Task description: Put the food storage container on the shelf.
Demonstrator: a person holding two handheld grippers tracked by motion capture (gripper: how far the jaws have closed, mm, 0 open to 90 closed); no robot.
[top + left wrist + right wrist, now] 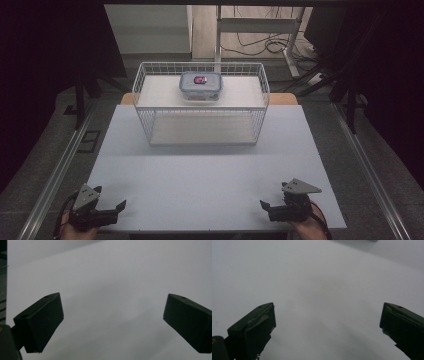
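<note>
The table (210, 175) lies bare in front of me. At its far edge stands the wire basket (200, 102), on its side with the open face toward me — set that way for a straight reach, I judge. On its upper shelf sits the lidded box (201, 86), well apart from both tools. My left gripper (107, 209) and right gripper (270, 207) rest at the near corners, jaws spread wide, holding nothing — ready, not engaged.
</note>
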